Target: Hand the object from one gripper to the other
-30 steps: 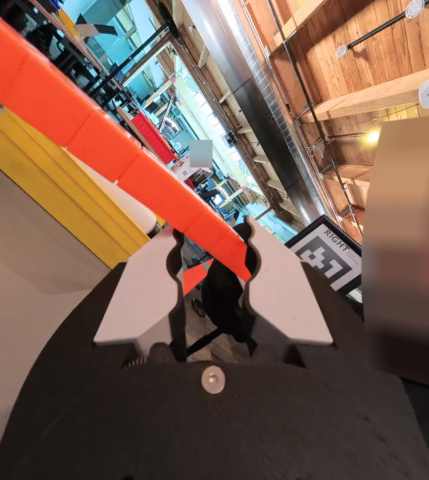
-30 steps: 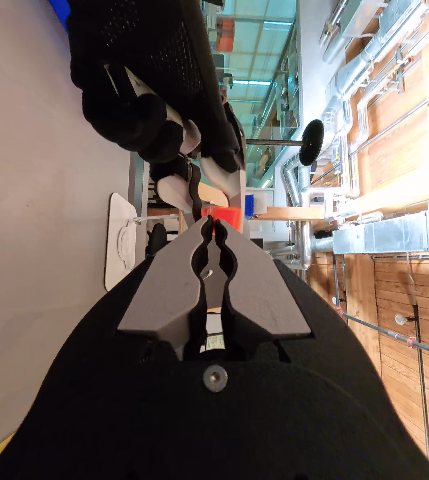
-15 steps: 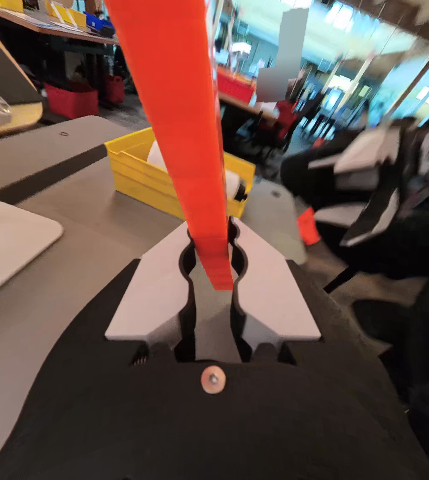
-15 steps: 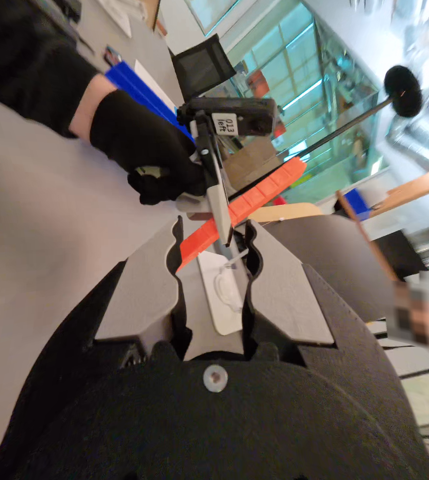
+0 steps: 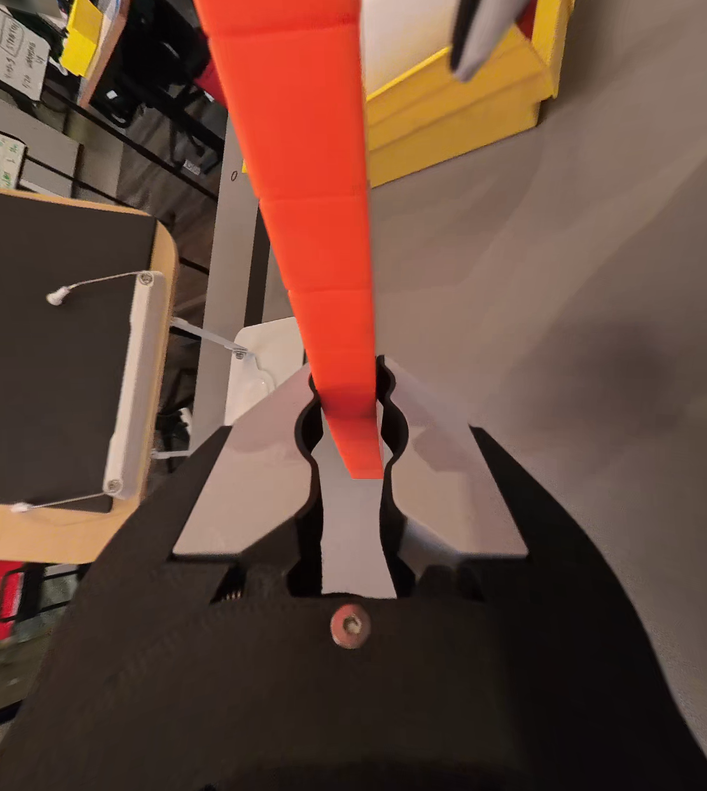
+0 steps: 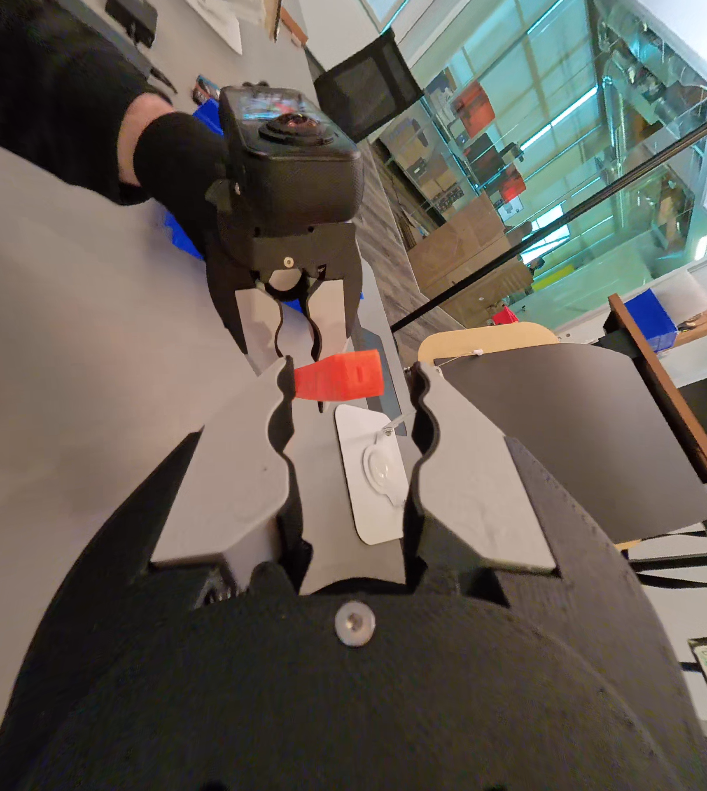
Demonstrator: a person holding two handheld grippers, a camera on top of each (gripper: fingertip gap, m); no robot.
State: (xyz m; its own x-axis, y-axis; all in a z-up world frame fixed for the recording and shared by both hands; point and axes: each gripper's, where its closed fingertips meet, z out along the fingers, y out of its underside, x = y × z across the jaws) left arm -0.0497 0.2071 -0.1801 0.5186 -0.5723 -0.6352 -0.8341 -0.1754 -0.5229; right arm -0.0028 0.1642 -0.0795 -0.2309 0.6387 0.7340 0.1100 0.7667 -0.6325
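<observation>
A long orange bar [image 5: 300, 171] made of joined segments runs from between my left gripper's [image 5: 345, 368] fingers up out of the left wrist view. The left gripper is shut on its lower end. In the right wrist view a black-gloved hand [image 6: 172, 171] holds the left gripper [image 6: 296, 342] facing me, with the bar [image 6: 338, 376] pointing end-on. My right gripper [image 6: 351, 374] is open wide, and the bar's free end lies between its fingertips, close to the left finger [image 6: 249, 449]. One grey finger [image 5: 478, 38] of the right gripper shows blurred at the top of the left wrist view.
All this is above a grey table [image 5: 578, 299]. A yellow bin [image 5: 463, 124] stands on it. A white pad [image 6: 368, 471] lies under the grippers beside a black board [image 6: 557, 436] with a wooden rim. A blue bin [image 6: 180, 239] sits behind the gloved hand. Some 12 centimeters of space lies between my two pairs of fingers.
Both grippers have swung round to face each other over the table. The right gripper's jaws have opened wider. The bar's free end now sits between them.
</observation>
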